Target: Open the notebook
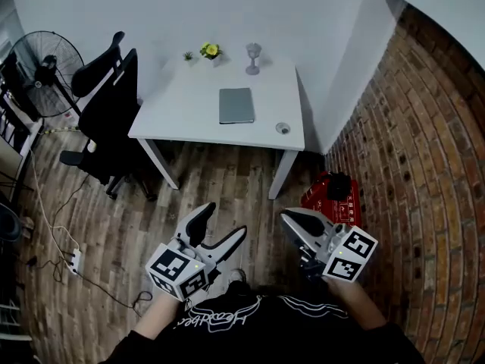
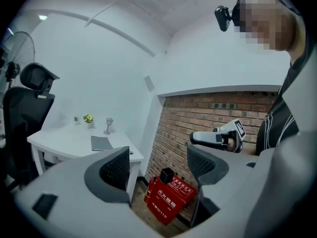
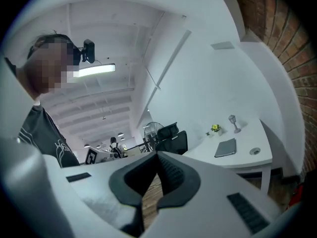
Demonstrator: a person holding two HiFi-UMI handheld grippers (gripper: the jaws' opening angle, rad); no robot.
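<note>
Shows closed grey notebook [image 1: 236,105] flat on table [image 1: 174,120], well apart from left claw [image 1: 225,220], spread and empty, and right claw [image 1: 288,217], pressed together. Looks light, stiff-covered; suits lifting at cover's free edge.

Counter [image 1: 189,105] front edge is open. Office chair [image 1: 114,105] crowds its left edge; red box [image 1: 333,199] sits by the front-right corner.

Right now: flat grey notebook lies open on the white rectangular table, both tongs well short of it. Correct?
Not quite. The flat grey notebook is closed, not open, as the head view shows. The rest stands: it lies on the white rectangular table, and the left tongs and right tongs are both well short of it.
</note>
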